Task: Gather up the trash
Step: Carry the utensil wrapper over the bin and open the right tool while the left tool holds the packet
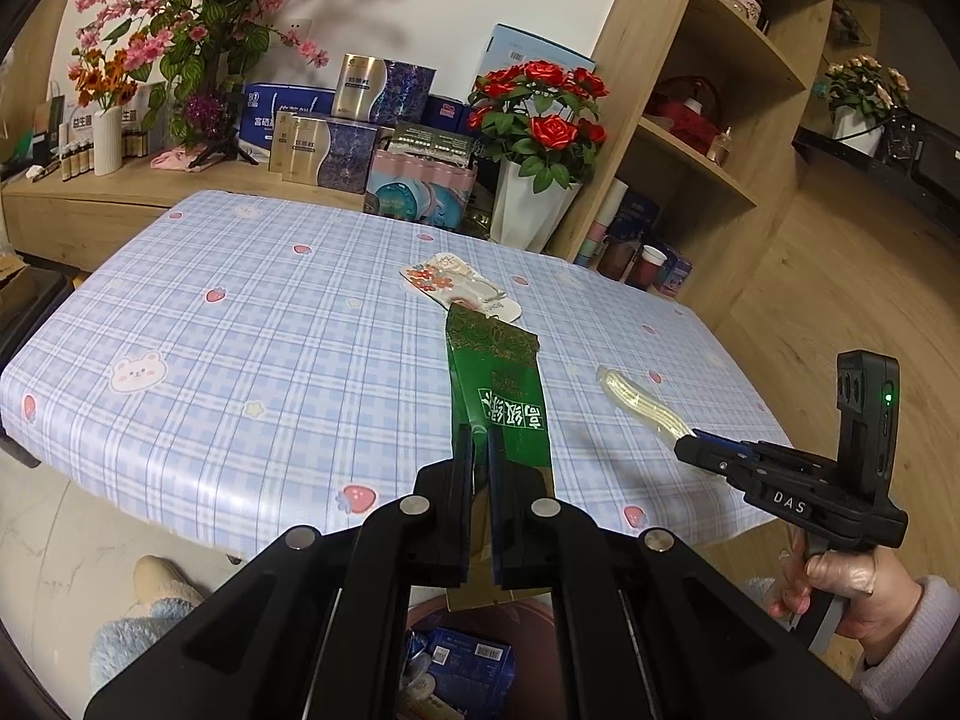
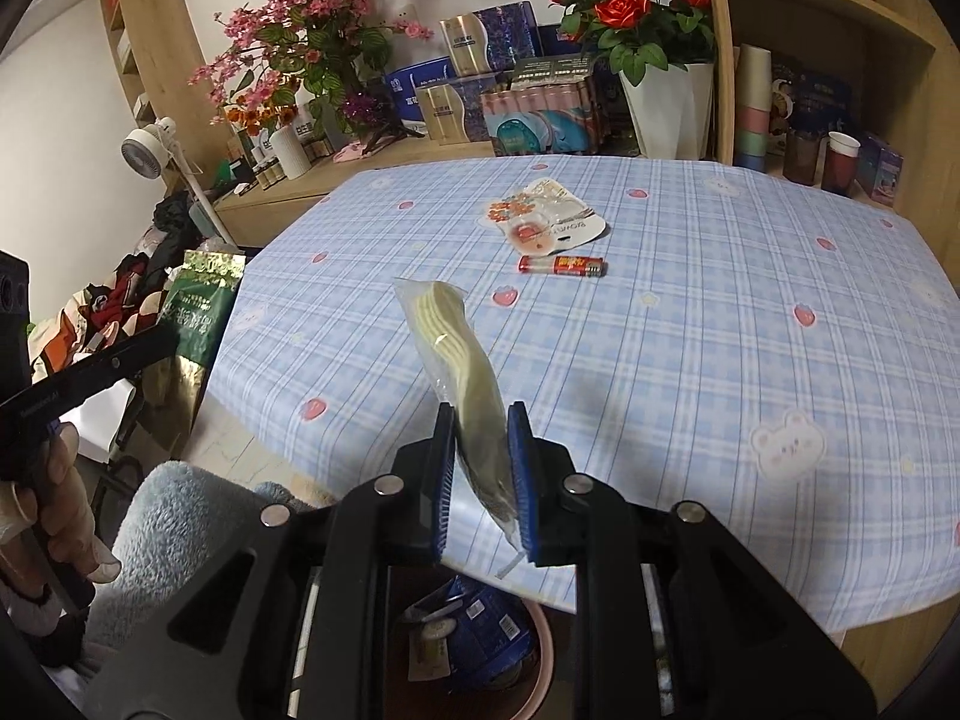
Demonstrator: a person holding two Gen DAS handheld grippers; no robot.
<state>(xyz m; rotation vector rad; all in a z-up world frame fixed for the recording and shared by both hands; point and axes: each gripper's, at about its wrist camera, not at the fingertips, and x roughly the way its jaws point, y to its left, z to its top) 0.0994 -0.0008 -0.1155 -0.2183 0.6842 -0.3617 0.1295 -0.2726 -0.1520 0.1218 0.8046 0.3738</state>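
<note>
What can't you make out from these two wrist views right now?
- Bin: both views, mostly hidden behind the gripper bodies; its fill level is unclear.
- Red tube: left wrist view, covered by the green packet that the left gripper holds.
- Pale clear bag in the right gripper: contents unreadable.
- White wrapper: print too small.

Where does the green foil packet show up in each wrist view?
Left wrist: green foil packet at centre, clamped in the left gripper.
Right wrist: far left, beyond the table edge.
Shared landmark: the flowered blister pack on the checked tablecloth.
</note>
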